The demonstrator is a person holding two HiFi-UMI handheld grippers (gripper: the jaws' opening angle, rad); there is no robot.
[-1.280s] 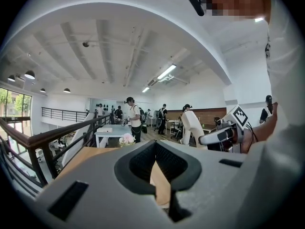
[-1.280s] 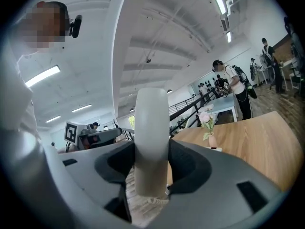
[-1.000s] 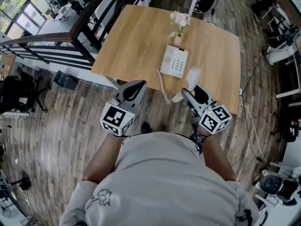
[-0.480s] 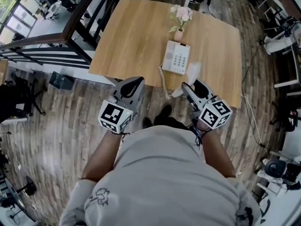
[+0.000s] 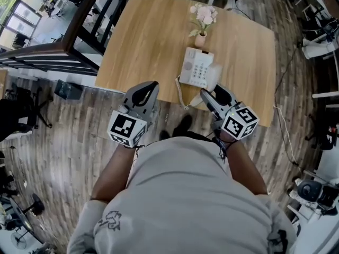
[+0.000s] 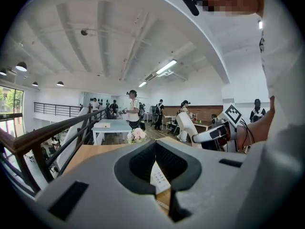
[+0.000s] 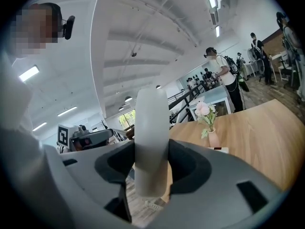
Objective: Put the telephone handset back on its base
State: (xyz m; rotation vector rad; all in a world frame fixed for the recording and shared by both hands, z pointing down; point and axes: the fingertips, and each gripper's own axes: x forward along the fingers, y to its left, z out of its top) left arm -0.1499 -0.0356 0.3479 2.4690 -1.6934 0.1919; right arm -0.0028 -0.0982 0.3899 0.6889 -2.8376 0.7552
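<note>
**Now, seat the handset squarely**

Now we have the handset (image 7: 151, 128) clamped between the jaws of the right claw (image 5: 208, 94), pointing up out of the grip. It is held off the desk (image 5: 143, 41), over the near edge and just beside the right side of the base (image 5: 196, 67). The left claw (image 5: 149, 88) hangs over the floor short of the desk, with its jaws closed together on nothing.

To do this step well, we would turn the handset until it lies along the length of the base. We would then lower it flat, so that both ends meet their hollows at once, and let go only when it rests there. The coiled cord (image 5: 181, 91) hangs off the near edge, and we judge it could drag or get caught underneath, so it wants slack on the near side. The flowers (image 5: 203, 19) stand just behind the base, so we should come in from the front. The free left claw could steady the base if it slides.

The handset covers part of the base in the head view, so we cannot see the cradle. The right gripper view shows only a sliver of the base past its jaw. We cannot tell which end of the handset is the earpiece, nor where the cord joins it.
</note>
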